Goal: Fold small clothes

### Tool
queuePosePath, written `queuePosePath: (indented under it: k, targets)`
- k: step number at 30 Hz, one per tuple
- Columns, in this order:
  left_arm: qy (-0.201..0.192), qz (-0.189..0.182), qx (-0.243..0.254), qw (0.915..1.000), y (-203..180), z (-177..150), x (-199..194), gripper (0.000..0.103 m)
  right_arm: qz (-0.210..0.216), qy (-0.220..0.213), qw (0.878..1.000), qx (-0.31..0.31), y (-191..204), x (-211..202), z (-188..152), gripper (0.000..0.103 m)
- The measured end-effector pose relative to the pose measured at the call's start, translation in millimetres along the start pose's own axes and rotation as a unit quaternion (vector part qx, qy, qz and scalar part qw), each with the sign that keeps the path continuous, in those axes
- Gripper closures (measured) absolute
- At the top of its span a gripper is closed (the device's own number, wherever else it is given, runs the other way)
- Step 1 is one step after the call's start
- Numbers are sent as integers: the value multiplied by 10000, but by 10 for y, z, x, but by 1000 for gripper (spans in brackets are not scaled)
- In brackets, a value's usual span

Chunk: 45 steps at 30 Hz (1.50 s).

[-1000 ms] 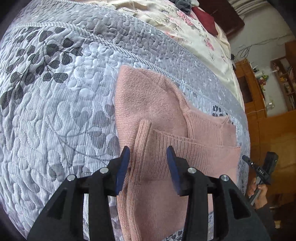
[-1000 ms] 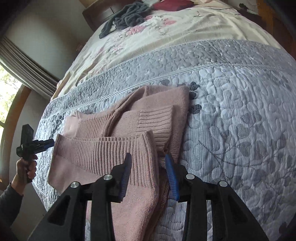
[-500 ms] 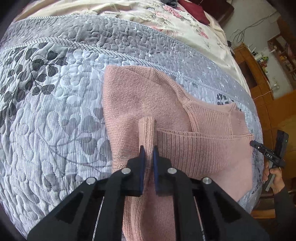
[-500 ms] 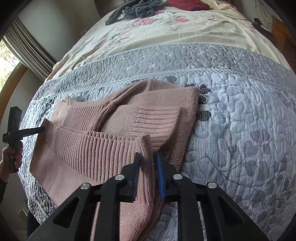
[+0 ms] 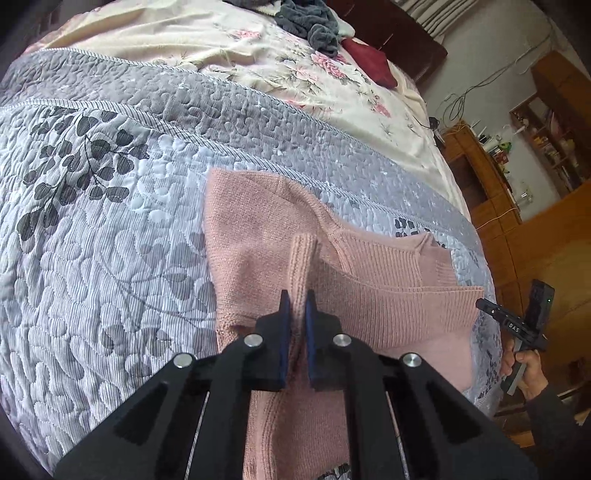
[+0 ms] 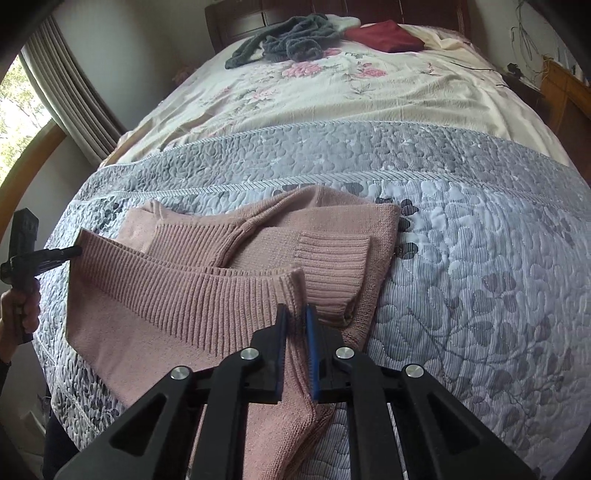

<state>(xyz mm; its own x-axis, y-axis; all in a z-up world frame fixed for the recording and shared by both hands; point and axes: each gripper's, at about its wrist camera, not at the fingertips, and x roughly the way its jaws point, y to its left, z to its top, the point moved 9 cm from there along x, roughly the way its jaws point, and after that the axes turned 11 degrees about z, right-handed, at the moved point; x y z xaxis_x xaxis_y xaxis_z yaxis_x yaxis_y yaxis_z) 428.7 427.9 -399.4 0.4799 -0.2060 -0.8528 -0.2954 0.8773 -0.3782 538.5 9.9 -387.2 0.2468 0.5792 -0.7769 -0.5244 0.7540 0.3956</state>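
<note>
I see a pink knitted sweater (image 5: 258,236) lying partly folded on a grey quilt (image 5: 110,240) patterned with leaves, near the foot of a bed. My left gripper (image 5: 296,299) has its blue-padded fingers (image 5: 283,325) pinched on a raised ridge at one end of the ribbed hem. My right gripper (image 6: 294,314) pinches the hem's other corner the same way. A sleeve cuff (image 6: 332,254) lies folded across the sweater's body. Beyond the quilt is a cream floral sheet (image 6: 332,96), with a dark grey garment (image 6: 288,40) and a red cloth (image 6: 384,35) near the headboard
</note>
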Motion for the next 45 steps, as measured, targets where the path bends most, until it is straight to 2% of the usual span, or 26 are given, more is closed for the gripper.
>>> queuePosePath:
  k: [6,9,12,19,24,34,36,38,40,42,44,45]
  targets:
    - [-391,-248,104,9989,-205,174,-329,98,29,-407,9991,-118,141,-360,194,94]
    - [-582,-275,159,9978,-271,406,-430,98,27,-616,9981,-78,137,-508,418,94]
    - [-618,-262,100,9977,-267,688,-357,98,30,-694,9975,99,47,-501,667,94]
    - [-354,-93,-194,9991,-114,1166,173,98,-89,-644,9966,501,-356,-116,1156,94]
    - [-33,22,-529,9986,73,1338,641,98,-243,-478,9964,662,-546,243,1343,95]
    - [683,242,-745,9946,374,1333,1411,98,-496,-76,9939,984,-981,828,1250,95]
    - [829,307,-765,9931,431,1289,1523,98,-643,-29,9923,1059,-1094,896,1211,103]
    - [914,324,-816,9919,470,1258,1601,98,-728,1,9887,1310,-1266,944,1153,103]
    - [961,272,-864,9912,472,1248,1631,95,-598,48,9882,1408,-1305,988,1090,103]
    - [782,383,-774,9932,458,1292,1515,89,-533,-132,9903,1275,-1217,903,1104,102]
    - [248,591,-691,9955,429,1405,1210,84,-436,-441,9904,1234,-1088,716,1158,102]
    - [38,429,-656,9969,350,1432,1068,84,-390,-589,9908,1150,-1000,634,1188,100]
